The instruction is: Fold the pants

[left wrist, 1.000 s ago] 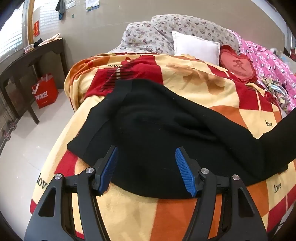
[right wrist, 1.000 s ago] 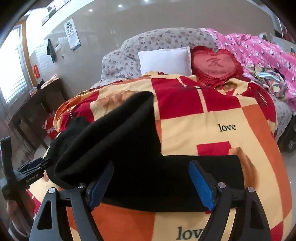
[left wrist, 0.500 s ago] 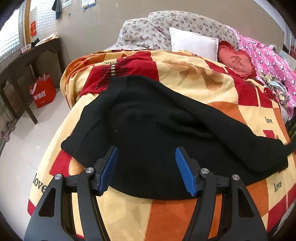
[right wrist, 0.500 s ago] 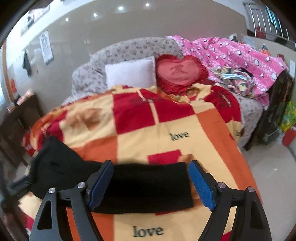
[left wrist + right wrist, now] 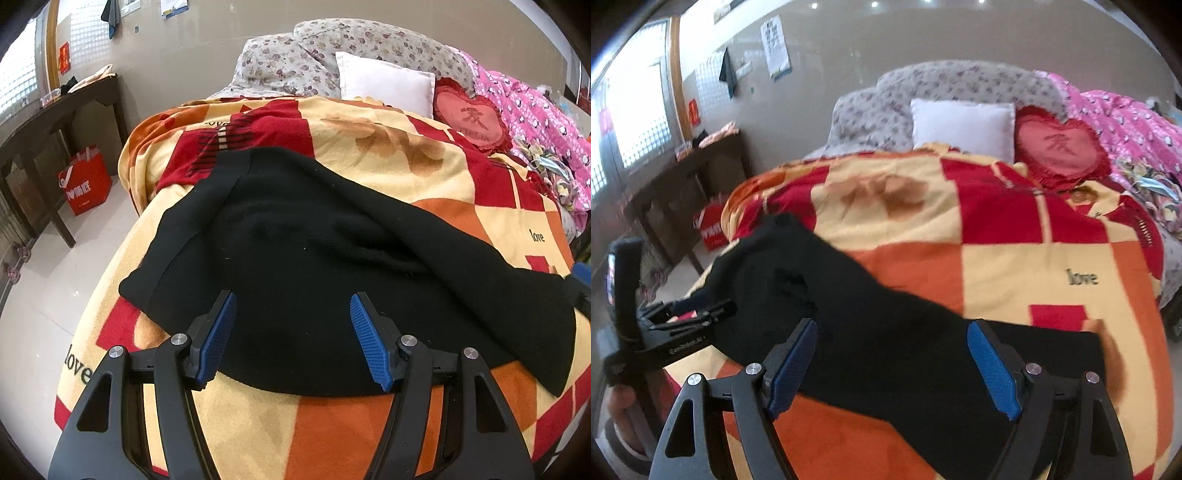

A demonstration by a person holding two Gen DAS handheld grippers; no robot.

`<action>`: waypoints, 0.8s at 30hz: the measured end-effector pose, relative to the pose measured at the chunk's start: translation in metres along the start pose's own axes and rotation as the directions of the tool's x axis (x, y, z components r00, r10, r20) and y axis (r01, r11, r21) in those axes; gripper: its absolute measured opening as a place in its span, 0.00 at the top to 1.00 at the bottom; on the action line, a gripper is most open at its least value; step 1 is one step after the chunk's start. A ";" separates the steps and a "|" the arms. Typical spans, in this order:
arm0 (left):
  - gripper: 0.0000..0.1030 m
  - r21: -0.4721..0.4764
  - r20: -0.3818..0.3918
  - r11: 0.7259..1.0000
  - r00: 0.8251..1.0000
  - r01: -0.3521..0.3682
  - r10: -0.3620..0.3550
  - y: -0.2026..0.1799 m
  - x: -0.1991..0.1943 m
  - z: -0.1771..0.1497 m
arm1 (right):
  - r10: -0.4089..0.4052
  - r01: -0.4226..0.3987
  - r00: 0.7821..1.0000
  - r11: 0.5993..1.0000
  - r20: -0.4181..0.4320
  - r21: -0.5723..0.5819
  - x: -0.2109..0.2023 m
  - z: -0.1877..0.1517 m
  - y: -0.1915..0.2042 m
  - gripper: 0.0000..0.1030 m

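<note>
On blanket [image 5: 369, 424] under pants [image 5: 314, 258], "love" [image 5: 536, 235] is printed.

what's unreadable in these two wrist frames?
- Black pants: in the left wrist view the leg end runs off the right edge.
- Pants' near edge: right wrist view, hidden behind the right hand-held gripper.
- Wall poster: right wrist view, motion blur, text too small.
</note>
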State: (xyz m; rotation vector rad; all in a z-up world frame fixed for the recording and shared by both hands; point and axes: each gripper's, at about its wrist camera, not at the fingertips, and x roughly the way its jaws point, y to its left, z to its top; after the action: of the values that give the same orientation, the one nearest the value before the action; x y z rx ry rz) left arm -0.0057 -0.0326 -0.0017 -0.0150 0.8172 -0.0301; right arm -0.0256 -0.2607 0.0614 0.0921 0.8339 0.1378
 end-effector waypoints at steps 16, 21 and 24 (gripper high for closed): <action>0.38 0.005 -0.016 1.000 1.000 0.005 -0.005 -0.004 0.006 0.000 | 0.019 -0.019 0.999 1.000 -0.035 0.015 0.028 -0.025 -0.011 0.20; 0.38 0.005 -0.016 1.000 1.000 0.008 -0.008 -0.005 0.006 0.000 | 0.025 -0.024 0.999 0.999 -0.038 0.024 0.031 -0.029 -0.011 0.20; 0.38 0.000 -0.014 1.000 1.000 0.008 -0.008 -0.003 0.005 0.000 | 0.031 -0.030 0.999 0.999 -0.041 0.027 0.033 -0.028 -0.013 0.20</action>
State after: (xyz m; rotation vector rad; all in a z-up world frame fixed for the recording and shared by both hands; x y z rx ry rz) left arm -0.0022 -0.0357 -0.0057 -0.0177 0.8307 -0.0378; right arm -0.0237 -0.2671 0.0170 0.1275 0.8759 0.1573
